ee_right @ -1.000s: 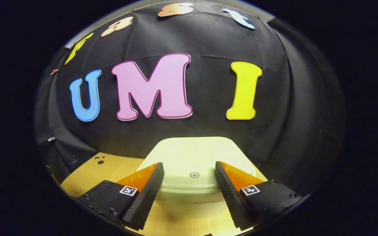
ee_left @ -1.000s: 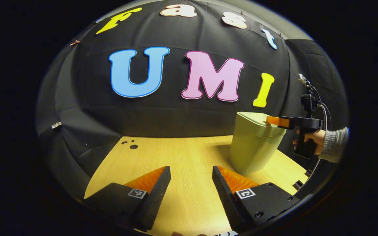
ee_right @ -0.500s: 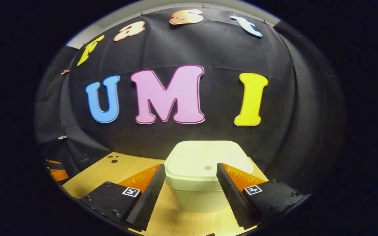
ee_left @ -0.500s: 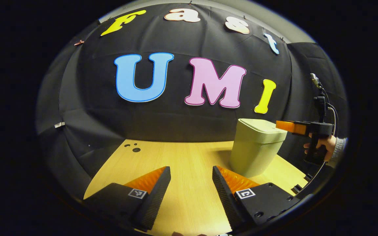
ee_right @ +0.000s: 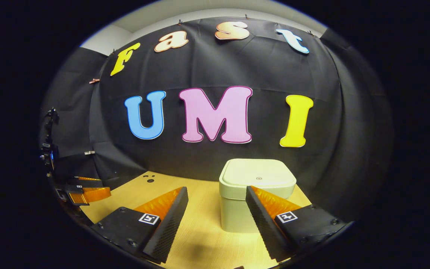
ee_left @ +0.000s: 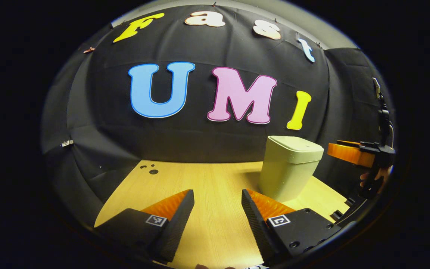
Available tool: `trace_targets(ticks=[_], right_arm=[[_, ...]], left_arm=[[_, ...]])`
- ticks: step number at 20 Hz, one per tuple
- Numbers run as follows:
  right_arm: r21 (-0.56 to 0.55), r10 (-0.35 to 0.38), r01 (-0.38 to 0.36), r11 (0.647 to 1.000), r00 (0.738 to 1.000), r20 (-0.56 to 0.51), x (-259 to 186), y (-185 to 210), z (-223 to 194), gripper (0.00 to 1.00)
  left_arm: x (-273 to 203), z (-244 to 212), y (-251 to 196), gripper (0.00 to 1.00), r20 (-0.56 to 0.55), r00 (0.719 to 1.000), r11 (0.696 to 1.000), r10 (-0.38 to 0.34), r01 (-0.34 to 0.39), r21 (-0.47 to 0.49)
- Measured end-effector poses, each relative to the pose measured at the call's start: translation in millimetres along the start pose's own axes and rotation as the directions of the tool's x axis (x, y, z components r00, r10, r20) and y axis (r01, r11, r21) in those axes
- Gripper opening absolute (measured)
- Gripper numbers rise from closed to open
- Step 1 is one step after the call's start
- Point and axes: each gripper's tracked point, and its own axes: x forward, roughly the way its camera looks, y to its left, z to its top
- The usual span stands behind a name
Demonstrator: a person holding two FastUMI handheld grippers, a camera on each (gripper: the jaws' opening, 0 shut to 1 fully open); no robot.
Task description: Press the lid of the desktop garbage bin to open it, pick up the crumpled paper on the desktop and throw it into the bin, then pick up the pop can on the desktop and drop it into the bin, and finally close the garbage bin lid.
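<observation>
Holding right gripper (ee_right: 217, 209) and left gripper (ee_left: 215, 209) released, well short of closed garbage bin (ee_right: 256, 192), likely task finished.

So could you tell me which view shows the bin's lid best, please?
The right gripper view: it looks down on the closed lid, its whole top visible. The left gripper view shows the lid obliquely from the side, at the right.
</observation>
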Motion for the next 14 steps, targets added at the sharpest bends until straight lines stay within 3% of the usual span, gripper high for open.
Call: trace_targets(ticks=[7, 14], right_arm=[[0.047, -0.003, 0.006, 0.999, 0.998, -0.061, -15, 11, -36, 0.98], [0.041, -0.004, 0.006, 0.999, 0.999, -0.035, -15, 9, -32, 0.98]], left_arm=[[-2, -2, -7, 0.83, -0.003, 1.000, 1.000, -0.004, 0.004, 0.021], [-1, 2, -12, 0.83, 0.015, 1.000, 0.998, -0.017, 0.016, 0.063]])
